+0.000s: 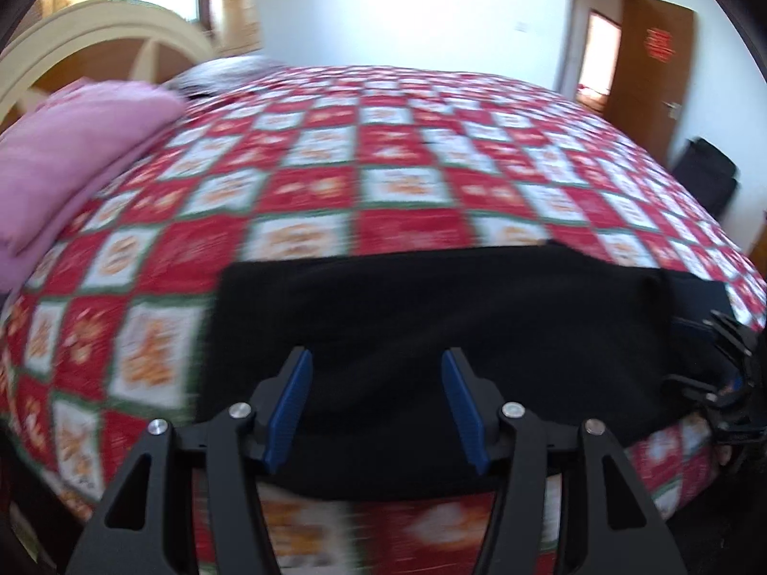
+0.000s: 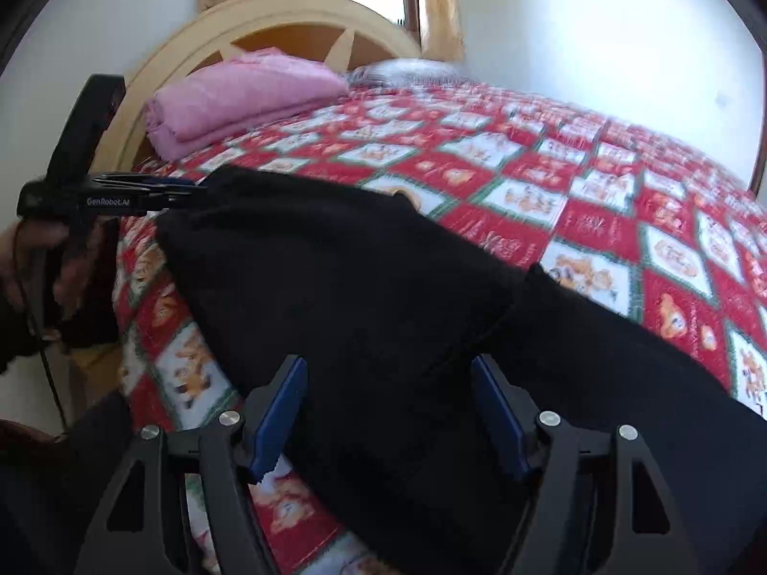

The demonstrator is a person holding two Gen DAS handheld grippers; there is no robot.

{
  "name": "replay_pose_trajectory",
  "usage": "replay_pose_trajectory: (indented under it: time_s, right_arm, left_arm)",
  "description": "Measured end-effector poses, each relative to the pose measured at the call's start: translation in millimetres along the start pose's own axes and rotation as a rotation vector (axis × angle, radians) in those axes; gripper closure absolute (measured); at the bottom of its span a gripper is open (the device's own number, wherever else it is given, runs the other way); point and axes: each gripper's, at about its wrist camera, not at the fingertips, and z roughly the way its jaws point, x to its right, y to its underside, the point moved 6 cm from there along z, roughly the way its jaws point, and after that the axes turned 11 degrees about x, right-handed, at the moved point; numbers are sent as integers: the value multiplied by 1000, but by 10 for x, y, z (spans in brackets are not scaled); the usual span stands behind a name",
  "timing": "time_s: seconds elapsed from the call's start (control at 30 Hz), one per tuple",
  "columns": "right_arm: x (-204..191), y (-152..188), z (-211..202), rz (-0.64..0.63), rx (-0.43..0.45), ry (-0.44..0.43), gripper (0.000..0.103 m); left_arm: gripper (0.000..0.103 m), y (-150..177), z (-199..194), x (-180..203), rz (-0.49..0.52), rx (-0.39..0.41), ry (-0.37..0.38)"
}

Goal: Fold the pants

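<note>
Black pants lie folded on the red and white patterned bedspread near the bed's front edge. My left gripper is open just above the pants' near part, nothing between its blue pads. In the right wrist view the pants spread across the bed. My right gripper is open over the black cloth, holding nothing. The left gripper shows from the side at the pants' far left corner. The right gripper shows at the pants' right end.
A folded pink blanket lies by the cream headboard. A grey pillow lies behind it. A wooden door and a dark bag stand at the right.
</note>
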Motion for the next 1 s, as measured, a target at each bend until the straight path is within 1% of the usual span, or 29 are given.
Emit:
replay_pose_trajectory:
  time_s: [0.03,0.07,0.13,0.2,0.27,0.4,0.5,0.7,0.77,0.8,0.93,1.0]
  right_arm:
    - [-21,8,0,-2,-3,-13,25]
    - [-28,3,-12,-4,-5,-15,25]
    - [-24,-34,-75,13,-3,-24,25]
    - [-39,-92,-223,44,47,-52,25]
    - [-73,-106,-349,46,78,-55,25]
    - [-125,-32,-439,35,83,-49,25]
    - [-137,25,-433,42,76,-46,25]
    - [-162,45,-392,39,79,-43,25]
    - [-169,54,-391,36,82,-41,25]
    - [-171,58,-393,33,82,-39,25]
    - [-191,58,-403,30,91,-43,25]
    - [-191,64,-396,29,89,-45,25]
  left_arm:
    - [44,23,5,-95,-10,1,-21]
    - [44,58,22,-222,-24,-2,-51]
    - [44,115,54,-387,-54,-3,-81]
    - [44,170,84,-535,-91,-3,-101]
    - [44,188,106,-627,-118,6,-91]
    - [44,167,155,-685,-159,29,-66]
    - [44,155,198,-688,-165,38,-54]
    - [43,139,305,-690,-204,42,10]
    - [44,150,296,-686,-216,47,18]
    - [45,154,287,-664,-212,42,25]
    - [45,165,290,-645,-183,41,35]
    - [45,151,313,-691,-217,44,64]
